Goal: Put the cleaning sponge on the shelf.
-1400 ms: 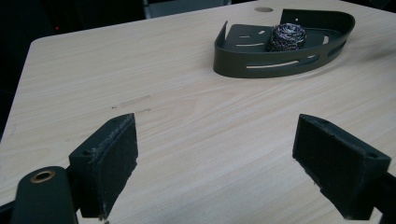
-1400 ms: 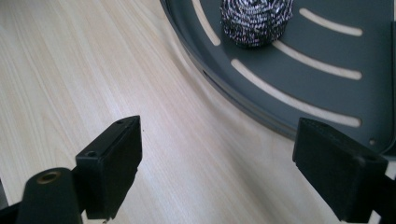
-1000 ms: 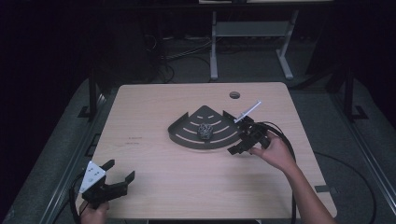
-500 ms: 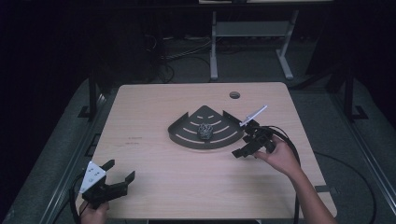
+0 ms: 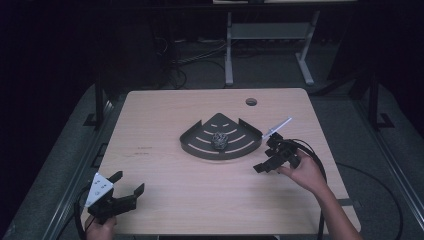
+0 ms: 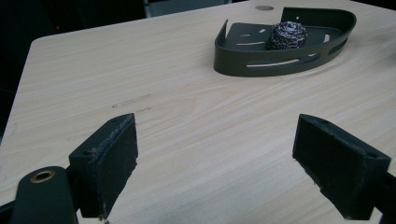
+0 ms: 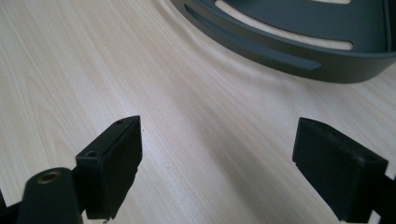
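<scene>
The worktop (image 5: 165,125) is light wood-grain laminate with rounded corners and a round cable hole (image 5: 251,102) near its far edge. The surrounding room is dark. Grey floor (image 5: 350,115) lies around the worktop. A white metal frame (image 5: 265,35) stands beyond it, with cables (image 5: 185,60) on the floor nearby.
</scene>
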A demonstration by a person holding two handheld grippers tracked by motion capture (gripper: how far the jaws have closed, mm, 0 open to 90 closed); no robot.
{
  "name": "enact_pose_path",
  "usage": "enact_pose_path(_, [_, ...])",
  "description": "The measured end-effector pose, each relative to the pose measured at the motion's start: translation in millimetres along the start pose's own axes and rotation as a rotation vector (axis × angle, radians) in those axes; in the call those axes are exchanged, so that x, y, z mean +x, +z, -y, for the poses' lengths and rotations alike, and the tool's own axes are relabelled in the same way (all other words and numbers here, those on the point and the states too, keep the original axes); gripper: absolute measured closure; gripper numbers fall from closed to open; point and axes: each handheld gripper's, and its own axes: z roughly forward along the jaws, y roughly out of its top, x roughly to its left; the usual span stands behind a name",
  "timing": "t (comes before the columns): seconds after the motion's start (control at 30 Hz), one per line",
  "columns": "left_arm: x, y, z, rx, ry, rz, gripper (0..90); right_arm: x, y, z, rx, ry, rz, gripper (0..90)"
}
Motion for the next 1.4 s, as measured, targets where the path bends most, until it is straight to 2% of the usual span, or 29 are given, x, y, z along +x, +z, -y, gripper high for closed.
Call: enact_pose_path(1.4, [-1.4, 1.5, -0.2, 0.005, 0.005, 0.003, 13.3, -1.0, -4.8, 47.6, -0.016, 0.042, 0.018, 15.4])
